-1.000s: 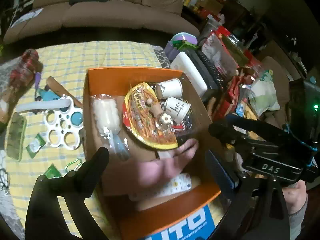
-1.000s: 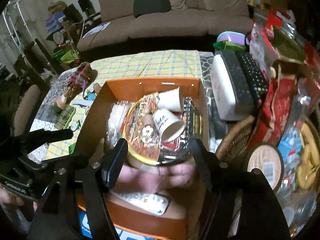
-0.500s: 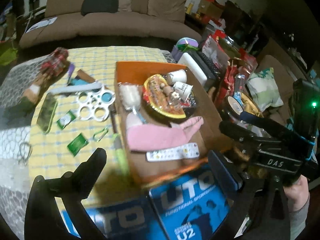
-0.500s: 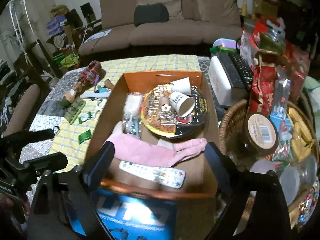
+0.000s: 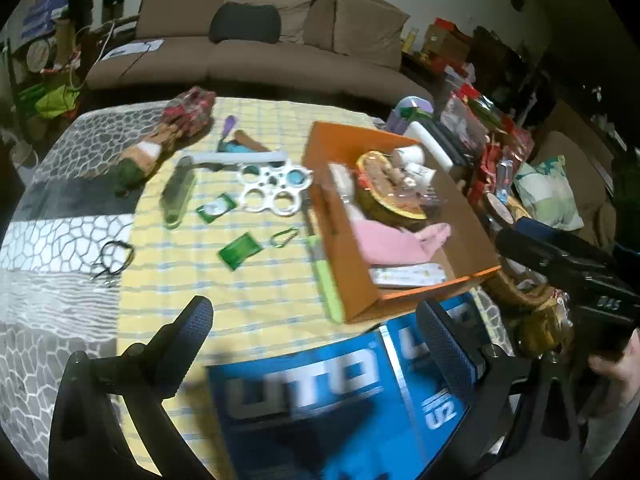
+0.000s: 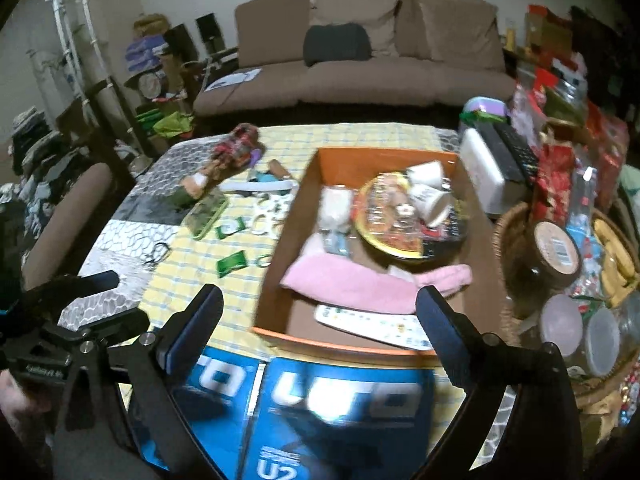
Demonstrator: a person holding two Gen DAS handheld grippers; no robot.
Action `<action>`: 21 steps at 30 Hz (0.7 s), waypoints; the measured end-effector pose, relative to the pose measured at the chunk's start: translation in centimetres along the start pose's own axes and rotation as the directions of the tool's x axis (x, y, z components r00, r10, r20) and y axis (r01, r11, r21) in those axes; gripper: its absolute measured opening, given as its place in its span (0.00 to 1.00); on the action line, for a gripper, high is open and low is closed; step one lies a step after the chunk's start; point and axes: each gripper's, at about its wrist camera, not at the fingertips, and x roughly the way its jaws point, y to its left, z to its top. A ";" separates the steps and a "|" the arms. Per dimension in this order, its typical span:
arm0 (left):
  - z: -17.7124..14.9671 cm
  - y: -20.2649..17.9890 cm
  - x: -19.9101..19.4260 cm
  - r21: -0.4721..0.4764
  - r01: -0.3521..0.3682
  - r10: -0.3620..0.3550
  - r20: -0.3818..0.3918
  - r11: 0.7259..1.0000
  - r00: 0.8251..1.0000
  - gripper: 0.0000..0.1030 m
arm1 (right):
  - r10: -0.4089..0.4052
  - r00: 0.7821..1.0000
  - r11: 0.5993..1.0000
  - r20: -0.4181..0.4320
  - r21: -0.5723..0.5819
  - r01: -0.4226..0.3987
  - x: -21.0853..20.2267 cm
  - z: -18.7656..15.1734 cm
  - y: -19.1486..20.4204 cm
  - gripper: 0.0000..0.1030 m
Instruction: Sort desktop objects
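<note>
An orange cardboard box (image 5: pixel 320 148) (image 6: pixel 384 154) sits on the yellow checked tablecloth. It holds a pink cloth (image 5: pixel 384 240) (image 6: pixel 352 284), a white remote (image 5: pixel 408 274) (image 6: pixel 372 322), a noodle bowl (image 6: pixel 392 216) and paper cups (image 6: pixel 434 204). Left of the box lie a white ring holder (image 5: pixel 276 186), green packets (image 5: pixel 240 250), a carabiner (image 5: pixel 285 237) and a green case (image 5: pixel 178 196). My left gripper (image 5: pixel 316 334) is open and empty above the tablecloth. My right gripper (image 6: pixel 320 324) is open and empty at the box's near edge.
A blue printed box flap (image 5: pixel 320 396) (image 6: pixel 340 400) lies under both grippers. A wicker basket (image 6: pixel 508 224) of snacks and jars, a keyboard (image 6: pixel 508 152) and packets crowd the right. A doll (image 5: pixel 160 140) and black ring (image 5: pixel 114 254) lie at the left. A sofa (image 6: pixel 360 68) is behind.
Both grippers have pulled back and up from inside the box. The pink cloth and remote now lie free in the box. The left view has swung left over the tablecloth.
</note>
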 end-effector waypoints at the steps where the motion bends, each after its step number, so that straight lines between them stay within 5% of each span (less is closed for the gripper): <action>1: -0.2 1.3 -0.2 0.000 -0.010 0.010 0.012 1.000 1.000 1.00 | 0.021 1.000 1.000 0.005 -0.007 -0.021 0.1 0.1 0.6 0.94; 10: -0.8 12.5 0.4 -0.222 -0.152 0.162 0.026 0.963 0.986 1.00 | 0.192 0.981 0.981 0.003 0.009 -0.192 4.7 1.1 4.5 0.92; 14: -0.6 15.4 1.9 -0.273 -0.171 0.180 0.009 0.947 0.984 1.00 | 0.227 0.973 0.973 -0.048 -0.018 -0.228 8.2 1.8 6.5 0.76; 21: 0.5 18.3 3.5 -0.312 -0.168 0.176 -0.002 0.935 0.984 1.00 | 0.174 0.965 0.974 -0.197 -0.108 -0.198 16.7 2.9 12.1 0.55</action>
